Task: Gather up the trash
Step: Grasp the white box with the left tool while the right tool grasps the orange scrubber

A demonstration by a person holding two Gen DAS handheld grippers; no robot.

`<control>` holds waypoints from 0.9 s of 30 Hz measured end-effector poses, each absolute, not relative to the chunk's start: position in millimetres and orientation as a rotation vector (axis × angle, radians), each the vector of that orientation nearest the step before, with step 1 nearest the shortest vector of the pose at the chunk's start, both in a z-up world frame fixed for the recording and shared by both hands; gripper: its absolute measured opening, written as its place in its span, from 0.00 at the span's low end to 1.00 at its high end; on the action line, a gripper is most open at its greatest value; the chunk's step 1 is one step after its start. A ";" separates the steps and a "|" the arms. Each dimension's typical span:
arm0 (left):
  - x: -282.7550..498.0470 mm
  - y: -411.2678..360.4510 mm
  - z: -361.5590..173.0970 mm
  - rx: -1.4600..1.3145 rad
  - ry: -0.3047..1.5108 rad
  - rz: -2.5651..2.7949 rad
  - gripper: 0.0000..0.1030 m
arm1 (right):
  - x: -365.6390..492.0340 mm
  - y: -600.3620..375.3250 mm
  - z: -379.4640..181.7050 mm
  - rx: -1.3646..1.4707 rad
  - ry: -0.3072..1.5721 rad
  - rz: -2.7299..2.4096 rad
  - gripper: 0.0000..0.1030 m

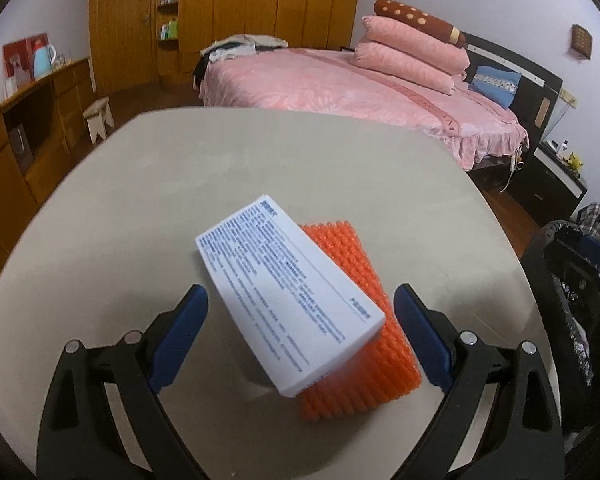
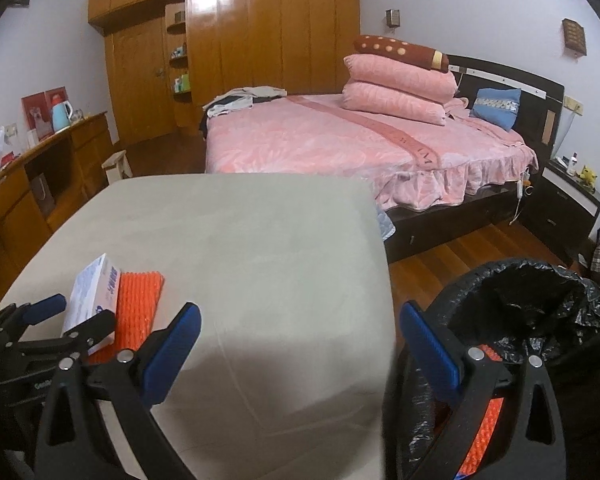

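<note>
A white printed box lies tilted on an orange bubble-wrap sheet on the beige table. My left gripper is open, its blue fingers on either side of the box, not touching it. In the right wrist view the box and orange sheet sit at the table's left with the left gripper around them. My right gripper is open and empty over the table's right edge. A black-lined trash bin stands to its right with an orange piece inside.
A pink bed with stacked pillows stands behind the table. A wooden wardrobe and a desk line the left and back. The bin also shows in the left wrist view, beside the table's right edge.
</note>
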State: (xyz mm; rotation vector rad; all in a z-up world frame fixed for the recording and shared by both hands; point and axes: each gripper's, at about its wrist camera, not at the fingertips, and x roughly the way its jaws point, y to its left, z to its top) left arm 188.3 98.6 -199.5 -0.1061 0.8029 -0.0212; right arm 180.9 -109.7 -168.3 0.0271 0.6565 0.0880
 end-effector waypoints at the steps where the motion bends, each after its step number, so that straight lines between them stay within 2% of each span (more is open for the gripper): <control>1: 190.6 100.3 -202.0 -0.118 0.814 -0.025 0.83 | 181.7 -108.2 -169.7 0.024 0.660 0.091 0.94; 2: 191.8 102.1 -204.0 -0.129 0.823 -0.030 0.75 | 182.5 -106.7 -171.0 0.022 0.664 0.093 0.94; 9: 179.4 123.9 -201.8 -0.113 0.831 -0.014 0.72 | 183.4 -100.8 -173.0 0.014 0.668 0.109 0.94; 15: 178.8 139.1 -207.3 -0.108 0.870 -0.007 0.72 | 183.8 -93.5 -177.3 0.015 0.676 0.123 0.94; 17: 180.5 141.2 -209.5 -0.120 0.881 -0.003 0.79 | 184.1 -89.6 -178.7 0.011 0.681 0.131 0.94; 24: 186.2 144.7 -208.1 -0.151 0.873 0.046 0.83 | 185.4 -83.1 -181.0 0.006 0.688 0.141 0.94; 25: 187.4 145.2 -209.6 -0.155 0.877 0.048 0.81 | 185.9 -81.4 -181.8 0.004 0.689 0.143 0.94; 26: 187.9 145.9 -211.0 -0.158 0.881 0.046 0.72 | 186.1 -80.8 -182.3 0.003 0.689 0.143 0.94; 27: 189.0 146.0 -212.6 -0.164 0.887 0.037 0.70 | 186.4 -80.1 -182.6 0.003 0.690 0.145 0.94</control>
